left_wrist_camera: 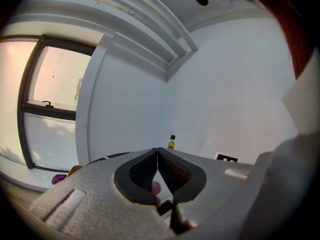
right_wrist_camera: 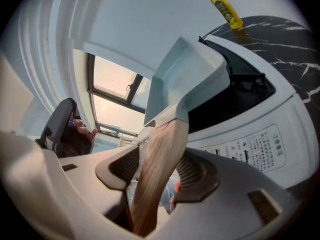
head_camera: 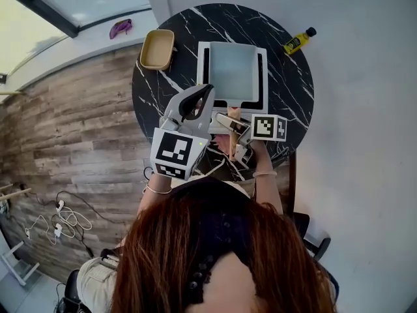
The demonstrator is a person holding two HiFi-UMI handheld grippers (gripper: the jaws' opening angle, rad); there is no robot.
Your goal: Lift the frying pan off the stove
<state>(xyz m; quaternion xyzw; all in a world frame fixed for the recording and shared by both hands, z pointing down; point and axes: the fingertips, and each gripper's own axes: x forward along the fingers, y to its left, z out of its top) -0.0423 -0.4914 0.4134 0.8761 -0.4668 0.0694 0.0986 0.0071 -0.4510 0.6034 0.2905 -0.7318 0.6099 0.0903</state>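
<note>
A square pale-blue frying pan [head_camera: 233, 70] sits on the white stove [head_camera: 203, 77], its wooden handle [head_camera: 233, 113] pointing toward me. In the right gripper view the pan [right_wrist_camera: 187, 79] looms close. The handle [right_wrist_camera: 159, 169] runs down between the two pads, and a gap shows beside the right pad. My right gripper [head_camera: 229, 126] [right_wrist_camera: 161, 156] is open around the handle. To the left, my left gripper [head_camera: 207, 89] is raised above the table's near-left part. Its jaws are shut with nothing between them [left_wrist_camera: 158, 150].
The stove stands on a round black marble table [head_camera: 287, 90]. A yellow bottle [head_camera: 298, 41] [right_wrist_camera: 226, 9] [left_wrist_camera: 171, 143] stands at the far right edge and a tan tray [head_camera: 158, 49] at the far left. Cables lie on the wooden floor at left.
</note>
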